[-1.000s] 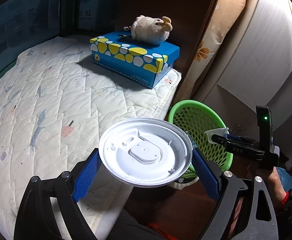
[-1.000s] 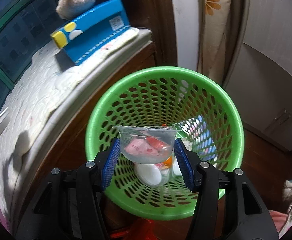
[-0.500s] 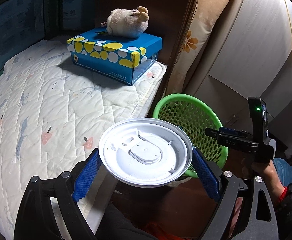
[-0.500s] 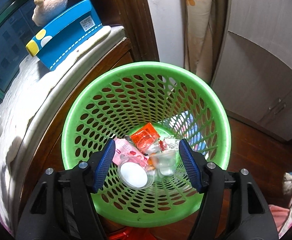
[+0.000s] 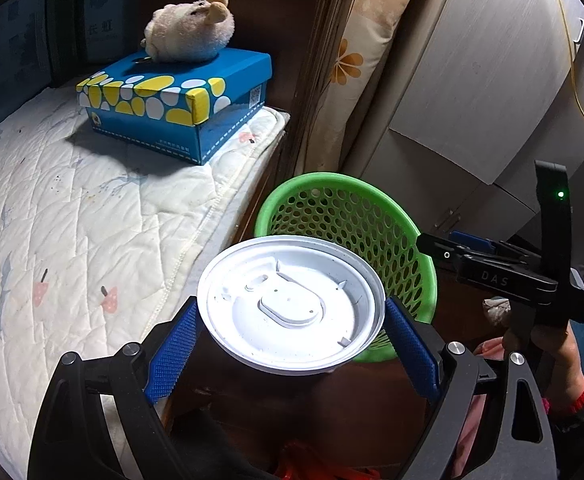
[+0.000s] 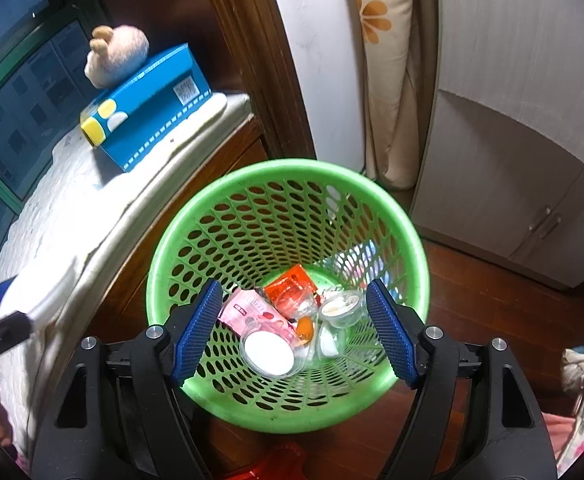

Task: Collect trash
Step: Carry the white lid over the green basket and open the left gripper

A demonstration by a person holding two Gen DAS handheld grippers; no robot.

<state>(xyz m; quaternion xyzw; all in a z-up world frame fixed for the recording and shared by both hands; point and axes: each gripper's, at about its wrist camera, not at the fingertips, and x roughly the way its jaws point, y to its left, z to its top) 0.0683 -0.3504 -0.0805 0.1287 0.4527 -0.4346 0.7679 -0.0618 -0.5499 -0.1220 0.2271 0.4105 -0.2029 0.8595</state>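
My left gripper point(image 5: 290, 338) is shut on a round white plastic lid point(image 5: 290, 308), held level beside the bed edge, just short of the green mesh basket point(image 5: 348, 208). My right gripper point(image 6: 294, 328) is open and empty above the green basket point(image 6: 252, 184). On the basket floor lie a clear plastic cup point(image 6: 340, 308), a white-lidded tub point(image 6: 268, 354), a pink packet point(image 6: 252, 312) and an orange packet point(image 6: 290, 284). The right gripper also shows side-on in the left wrist view point(image 5: 432, 242).
A quilted mattress point(image 5: 72, 220) lies to the left. On it stands a blue box point(image 5: 176, 100) with a plush toy point(image 5: 190, 34) on top. A flowered curtain point(image 6: 384, 60) and grey cabinet doors point(image 6: 512, 140) stand behind the basket, which sits on a dark wooden floor point(image 6: 472, 280).
My right gripper opened and dropped the clear cup into the basket. My left gripper carried the white lid rightward, closer to the basket.
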